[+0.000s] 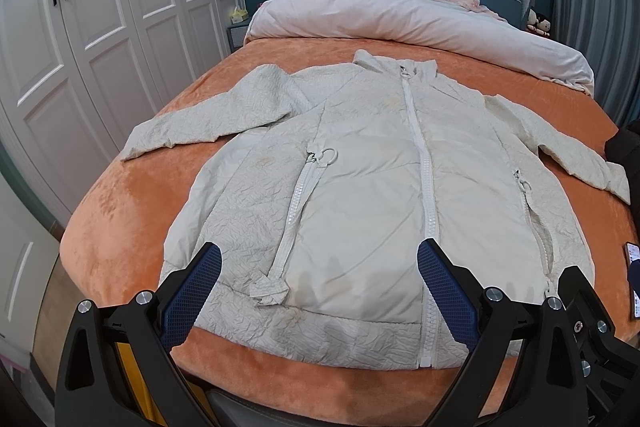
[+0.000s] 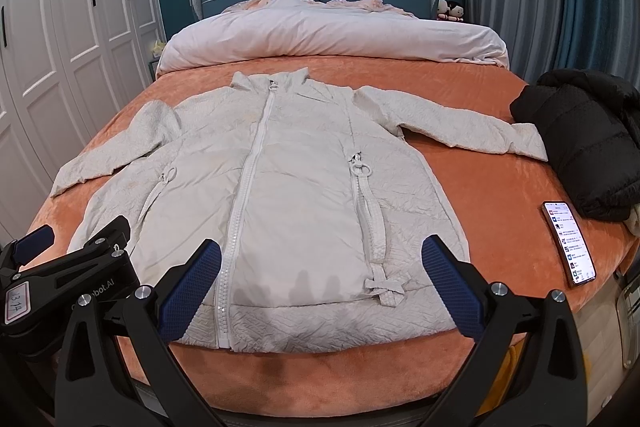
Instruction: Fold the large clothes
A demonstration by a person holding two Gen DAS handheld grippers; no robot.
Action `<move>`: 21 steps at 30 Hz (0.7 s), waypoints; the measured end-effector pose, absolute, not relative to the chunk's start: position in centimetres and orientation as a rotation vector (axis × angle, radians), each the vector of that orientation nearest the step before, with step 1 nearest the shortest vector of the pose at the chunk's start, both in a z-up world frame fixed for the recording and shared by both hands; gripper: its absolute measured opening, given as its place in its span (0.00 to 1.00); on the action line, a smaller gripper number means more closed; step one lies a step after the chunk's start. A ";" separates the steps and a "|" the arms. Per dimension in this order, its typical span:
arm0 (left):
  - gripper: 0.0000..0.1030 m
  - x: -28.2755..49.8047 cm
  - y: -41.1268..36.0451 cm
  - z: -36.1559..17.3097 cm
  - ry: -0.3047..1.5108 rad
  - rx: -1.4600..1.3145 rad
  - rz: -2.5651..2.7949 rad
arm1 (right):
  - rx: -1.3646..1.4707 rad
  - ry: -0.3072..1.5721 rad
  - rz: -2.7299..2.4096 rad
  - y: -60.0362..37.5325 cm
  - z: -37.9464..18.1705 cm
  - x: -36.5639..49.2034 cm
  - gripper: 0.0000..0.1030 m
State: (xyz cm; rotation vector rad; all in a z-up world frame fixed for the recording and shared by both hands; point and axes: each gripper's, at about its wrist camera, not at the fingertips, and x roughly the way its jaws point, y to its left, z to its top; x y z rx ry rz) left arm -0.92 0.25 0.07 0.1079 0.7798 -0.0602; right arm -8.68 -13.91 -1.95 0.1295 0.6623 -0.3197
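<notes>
Gripper (image 2: pixel 322 287) arms cut off below.

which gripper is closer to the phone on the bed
Right. The right gripper hovers over the jacket hem with the phone just off to its right; the left gripper sits further left, beyond it.

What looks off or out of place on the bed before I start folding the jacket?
A phone with its screen lit lies near the bed's right edge, beside a heaped black coat; the jacket's right sleeve cuff reaches that coat. The jacket itself lies flat and zipped. Both grippers, left and right, are open.
</notes>
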 end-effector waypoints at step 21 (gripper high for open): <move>0.93 -1.8 0.7 -1.3 0.840 0.138 -0.079 | 0.160 0.737 -0.317 -13.8 -3.1 -10.0 0.95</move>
